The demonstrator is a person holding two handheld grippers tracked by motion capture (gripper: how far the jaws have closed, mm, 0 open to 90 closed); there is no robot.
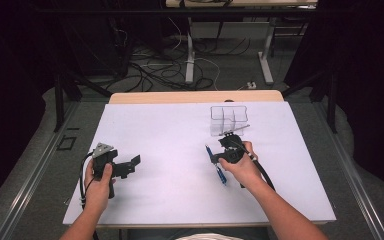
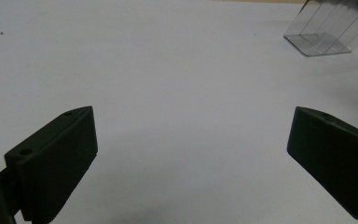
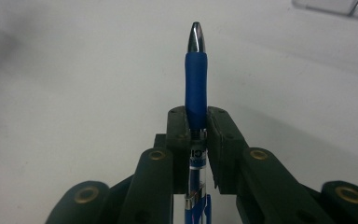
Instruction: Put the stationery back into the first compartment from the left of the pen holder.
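Clamping a blue pen (image 3: 196, 88) between its two jaws, the right gripper (image 1: 219, 156) holds it just above the white table (image 1: 170, 190), near the clear divided organizer (image 1: 228, 119). The pen's silver tip projects beyond the jaws. The left gripper (image 2: 191, 154) rests released, jaws spread wide over bare table, well apart from the pen.
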